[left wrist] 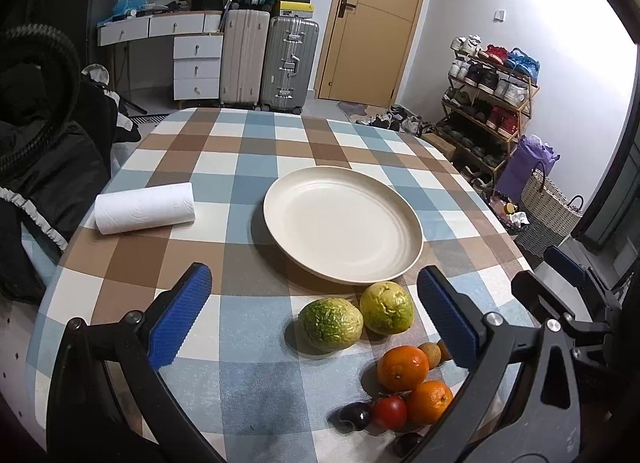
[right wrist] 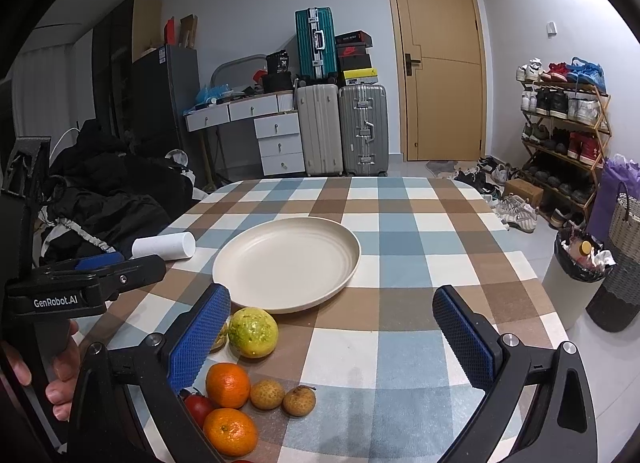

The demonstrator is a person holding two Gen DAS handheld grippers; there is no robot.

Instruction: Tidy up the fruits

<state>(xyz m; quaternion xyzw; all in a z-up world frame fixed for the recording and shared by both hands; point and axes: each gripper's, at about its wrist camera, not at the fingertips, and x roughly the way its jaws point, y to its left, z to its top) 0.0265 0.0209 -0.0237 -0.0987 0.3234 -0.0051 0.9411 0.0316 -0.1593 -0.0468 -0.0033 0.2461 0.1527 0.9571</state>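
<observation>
Jaws of each hand-held gripper, left (left wrist: pixel 314 321) and right (right wrist: pixel 332 333), gape wide, holding nothing.

Counter (right wrist: pixel 400 223) far edge and right side clear. Plate (right wrist: pixel 288 263) blocks centre; paper roll (right wrist: pixel 164 246) left edge; fruit cluster (right wrist: pixel 240 383) crowds near edge.

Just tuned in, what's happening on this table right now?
A person holds a gripper in each hand above a checked table. The left gripper and right gripper are both open and hold nothing. The cream plate has no fruit on it yet. Two green guavas, two oranges, a tomato and two longans lie on the cloth in front of it.
</observation>
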